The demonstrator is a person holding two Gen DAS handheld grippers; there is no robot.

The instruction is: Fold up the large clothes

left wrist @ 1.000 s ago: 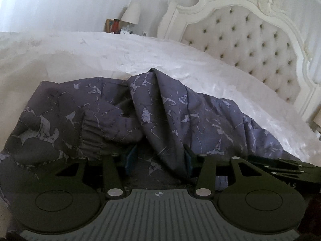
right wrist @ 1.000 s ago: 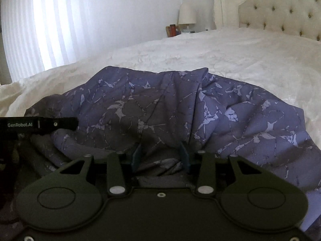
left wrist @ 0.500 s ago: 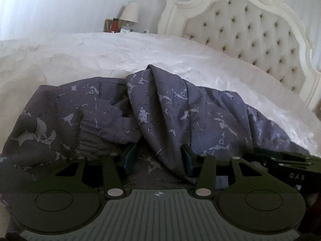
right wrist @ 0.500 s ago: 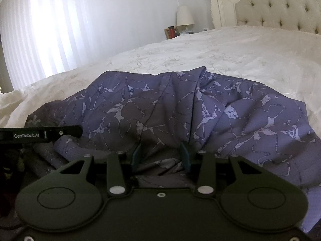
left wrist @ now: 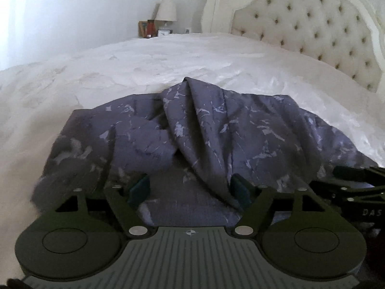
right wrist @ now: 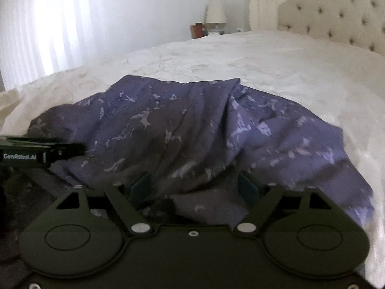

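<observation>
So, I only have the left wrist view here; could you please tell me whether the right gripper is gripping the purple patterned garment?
Observer: No, the right gripper has its jaws opening, with the purple patterned garment lying loose between the teal pads.
Operator: Thank you. What lies beyond the garment's left end?
Observer: A bright white curtain behind the white bedspread.
Operator: And can you see my left gripper?
Observer: Yes, its black body, lettered GenRobot.AI, enters from the left edge.
</observation>
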